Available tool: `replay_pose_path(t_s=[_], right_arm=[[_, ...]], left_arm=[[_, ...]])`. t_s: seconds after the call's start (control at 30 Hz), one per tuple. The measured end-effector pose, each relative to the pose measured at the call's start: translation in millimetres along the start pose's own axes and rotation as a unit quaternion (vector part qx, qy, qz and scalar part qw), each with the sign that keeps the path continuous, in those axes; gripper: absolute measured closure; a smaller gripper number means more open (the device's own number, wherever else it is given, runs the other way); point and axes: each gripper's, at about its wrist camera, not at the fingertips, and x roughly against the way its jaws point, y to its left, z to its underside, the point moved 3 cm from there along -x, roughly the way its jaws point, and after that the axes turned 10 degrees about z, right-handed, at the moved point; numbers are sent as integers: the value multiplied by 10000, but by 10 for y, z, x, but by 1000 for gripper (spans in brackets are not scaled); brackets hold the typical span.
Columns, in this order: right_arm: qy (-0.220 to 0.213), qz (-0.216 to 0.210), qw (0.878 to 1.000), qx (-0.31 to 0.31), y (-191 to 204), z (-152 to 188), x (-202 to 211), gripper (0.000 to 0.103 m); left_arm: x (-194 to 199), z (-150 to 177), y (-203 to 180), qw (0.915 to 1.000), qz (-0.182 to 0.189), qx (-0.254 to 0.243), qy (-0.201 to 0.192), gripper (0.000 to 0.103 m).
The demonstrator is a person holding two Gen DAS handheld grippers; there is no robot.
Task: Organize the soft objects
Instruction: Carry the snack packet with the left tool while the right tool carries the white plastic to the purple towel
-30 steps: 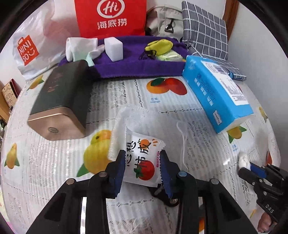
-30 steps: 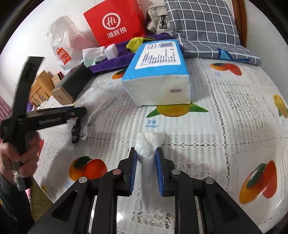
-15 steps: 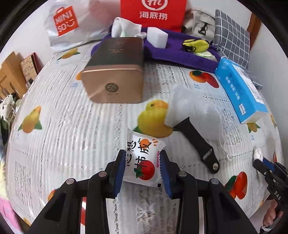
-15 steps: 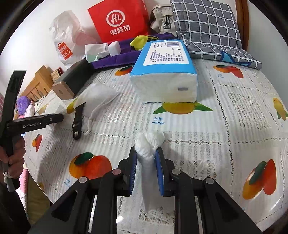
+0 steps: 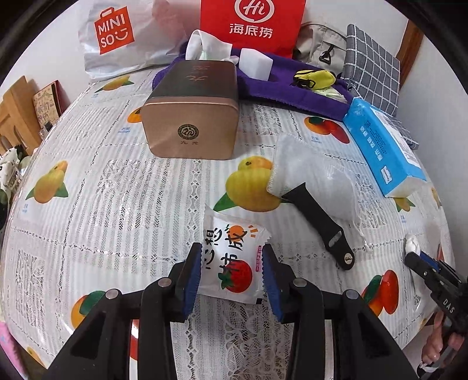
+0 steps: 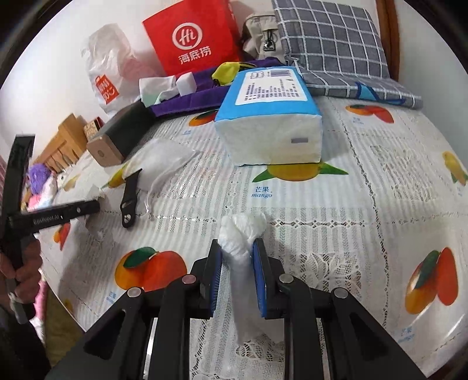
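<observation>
My left gripper (image 5: pixel 231 250) holds a white snack packet (image 5: pixel 231 263) printed with a tomato just above the fruit-print tablecloth (image 5: pixel 87 219). Its jaws are opening, and the packet still touches both blue pads. From the right wrist view, the left gripper (image 6: pixel 90 208) is low at the left edge. My right gripper (image 6: pixel 236 248) is shut on a twisted white tissue wad (image 6: pixel 241 231) over the table's front. That gripper (image 5: pixel 418 257) shows at the far right of the left wrist view. A white mesh pouch (image 5: pixel 307 172) lies on the cloth with a black strap (image 5: pixel 318 222) across it.
A gold-ended dark tin (image 5: pixel 190 125) and a blue tissue pack (image 5: pixel 380 146) lie mid-table. At the back, a purple cloth (image 5: pixel 292 93) carries a yellow pouch (image 5: pixel 317 78) and a white block (image 5: pixel 254 62). Behind it are a red bag (image 5: pixel 251 23), a Miniso bag (image 5: pixel 117 38) and a checked cushion (image 5: pixel 371 67).
My left gripper carried the snack packet leftward off the mesh pouch, uncovering the black strap, and its jaws stand slightly wider. The right gripper and its tissue wad stayed put.
</observation>
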Motion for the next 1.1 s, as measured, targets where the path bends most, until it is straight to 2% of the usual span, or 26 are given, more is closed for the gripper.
replay_pose_path(t_s=[0.13,0.37,0.63,0.8,1.1], right_arm=[[98,-84,9996,-253,-40,-1,12,82],[146,322,9993,-132,2,-8,146,82],[-241,485,9985,-38,125,-276,493,82],[-527,423,9977,40,266,-521,667,82],[-924,435,9948,-20,520,-980,772,82]], left_arm=[[36,6,47,9997,200,110,49,66],[165,-71,57,9996,283,56,-38,66],[357,-297,-20,9986,410,-263,-215,66],[477,-514,-86,9965,466,-605,-342,66],[443,-731,-162,9924,611,-1017,-322,66]])
